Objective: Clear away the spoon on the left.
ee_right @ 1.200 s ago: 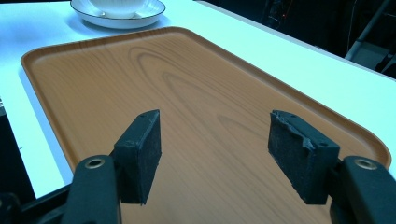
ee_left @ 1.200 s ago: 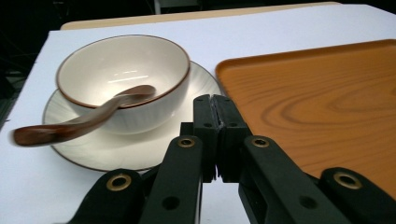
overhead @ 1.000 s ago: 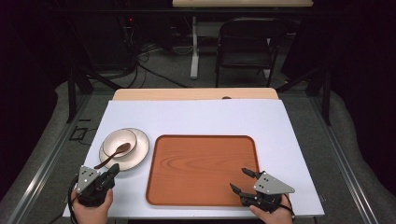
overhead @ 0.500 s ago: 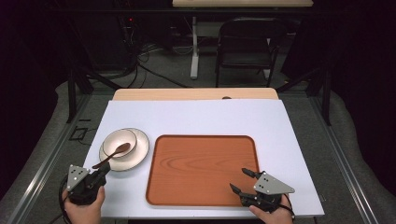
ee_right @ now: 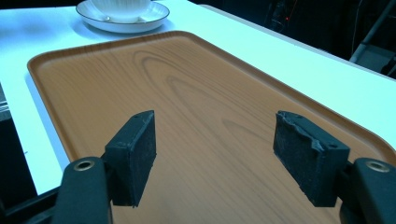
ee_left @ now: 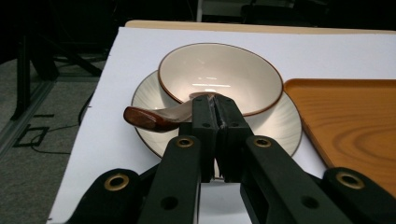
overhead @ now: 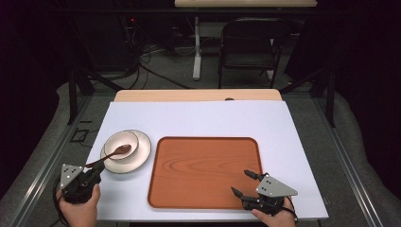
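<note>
A cream bowl [overhead: 118, 140] sits on a ribbed cream plate [overhead: 141, 155] at the left of the white table. A brown spoon [overhead: 112, 153] rests in the bowl, its handle sticking out over the rim toward me. My left gripper [overhead: 97, 169] is at the handle's end, jaws shut together. In the left gripper view the spoon [ee_left: 149, 116] runs crosswise behind the left gripper's [ee_left: 215, 105] tips, with nothing between the pads; I cannot tell whether they touch it. My right gripper [overhead: 239, 181] hangs open over the front right corner of the wooden tray [overhead: 203, 161].
The tray [ee_right: 187, 88] lies bare just right of the plate [ee_left: 280, 126]. A white sheet [overhead: 198, 118] covers the table, whose left edge is close to my left hand. A dark chair [overhead: 250, 42] and cables stand beyond the far edge.
My left gripper has slid to the left, away from the tray, staying shut. The spoon, bowl and plate have not moved. The right gripper has stayed in place.
</note>
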Tool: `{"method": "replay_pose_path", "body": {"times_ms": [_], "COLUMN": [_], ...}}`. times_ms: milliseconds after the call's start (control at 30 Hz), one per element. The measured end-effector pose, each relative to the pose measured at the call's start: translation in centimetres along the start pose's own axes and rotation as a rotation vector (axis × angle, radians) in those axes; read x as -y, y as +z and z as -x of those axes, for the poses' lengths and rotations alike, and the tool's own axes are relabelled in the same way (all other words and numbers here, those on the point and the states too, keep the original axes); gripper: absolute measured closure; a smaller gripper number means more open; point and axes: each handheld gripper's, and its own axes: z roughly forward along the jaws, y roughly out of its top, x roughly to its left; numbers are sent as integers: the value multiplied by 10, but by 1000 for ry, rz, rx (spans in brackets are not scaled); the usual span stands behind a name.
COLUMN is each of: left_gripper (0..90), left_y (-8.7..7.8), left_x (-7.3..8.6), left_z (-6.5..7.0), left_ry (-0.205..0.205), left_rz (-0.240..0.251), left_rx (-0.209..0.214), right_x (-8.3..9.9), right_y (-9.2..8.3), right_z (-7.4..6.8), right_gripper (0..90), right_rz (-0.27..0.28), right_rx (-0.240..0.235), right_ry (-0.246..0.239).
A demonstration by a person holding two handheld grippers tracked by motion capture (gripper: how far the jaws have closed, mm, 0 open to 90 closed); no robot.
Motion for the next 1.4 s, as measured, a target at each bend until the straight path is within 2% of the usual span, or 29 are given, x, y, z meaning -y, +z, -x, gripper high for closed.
{"method": "replay_pose_path", "body": {"times_ms": [333,867,1133,1400], "left_gripper": [865,860,851,846], "left_y": [7,27,38,44], "left_x": [-5,-16,-24,-30], "left_z": [-17,-34,-44,-44], "left_ry": [-31,-3,-28,-25], "left_rz": [2,-18,-13,-1], "left_rx": [-54,-133,-151,-149], "right_x": [0,0,1,1], "right_y": [-1,0,0,1], "right_z": [-1,-1,0,-1], "right_gripper": [288,288,288,288], "right_rz": [14,8,2,-2], "right_rx": [-2,-3,2,1], "right_ry": [10,18,19,16]}}
